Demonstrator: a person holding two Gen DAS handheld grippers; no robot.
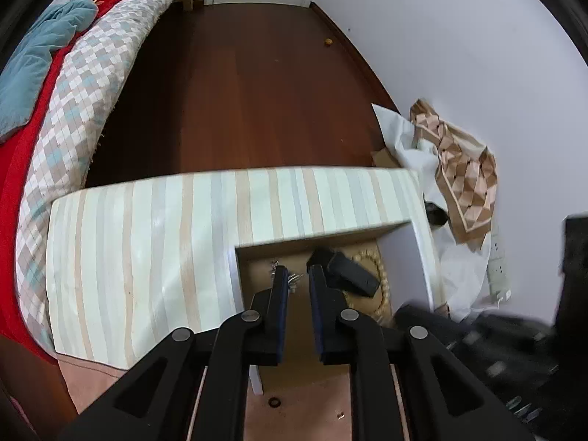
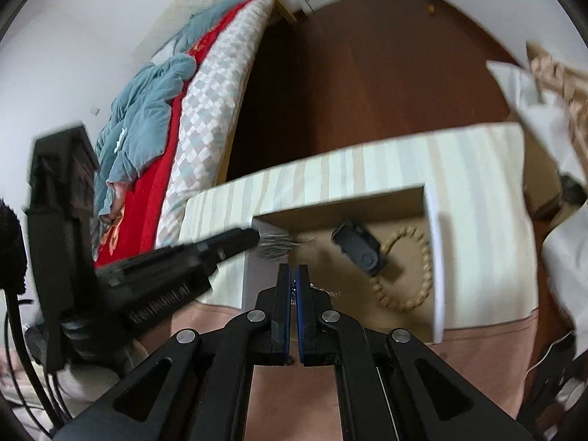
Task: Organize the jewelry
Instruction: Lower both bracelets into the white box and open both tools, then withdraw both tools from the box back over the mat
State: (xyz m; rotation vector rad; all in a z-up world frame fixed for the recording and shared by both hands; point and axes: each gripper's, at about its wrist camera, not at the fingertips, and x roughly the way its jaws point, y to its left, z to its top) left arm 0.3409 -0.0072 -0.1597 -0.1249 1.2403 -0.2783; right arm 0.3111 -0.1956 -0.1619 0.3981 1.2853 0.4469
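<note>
The left gripper [image 1: 298, 275] sits at the lower centre of the left wrist view, its two blue-padded fingers [image 1: 281, 286] parted by a plain gap, reaching over the open recess of a striped box [image 1: 147, 239]. A small silvery piece of jewelry [image 1: 284, 275] lies at the left fingertip and reaches into the gap; whether the pads press on it cannot be told from this view. In the right wrist view the same gripper enters from the left edge, and the silvery piece [image 2: 275, 246], blurred, appears as a fan of thin metal strands right at its tip, at the upper left corner of the recess.

The recess has a tan cardboard floor [image 1: 264, 283]. On it, right of centre, lies a beaded bracelet [image 1: 382, 283] of pale wooden beads in an open loop, and a black rectangular object [image 1: 345, 270] rests tilted across the loop's upper left part; what it is cannot be made out.

The right gripper [image 2: 293, 275] fills the lower centre of its own view, fingers drawn nearly together with only a sliver between the blue pads [image 2: 302, 294]. Something small and glinting shows in that sliver, too tiny to identify. The tips hang over the near part of the recess floor.

A bed [image 1: 73, 92] with a checked quilt, red blanket and blue cloth runs along the upper left of both views, beside a dark wooden floor [image 1: 257, 92]. A brown patterned cloth [image 1: 463, 169] lies against the wall at right.
</note>
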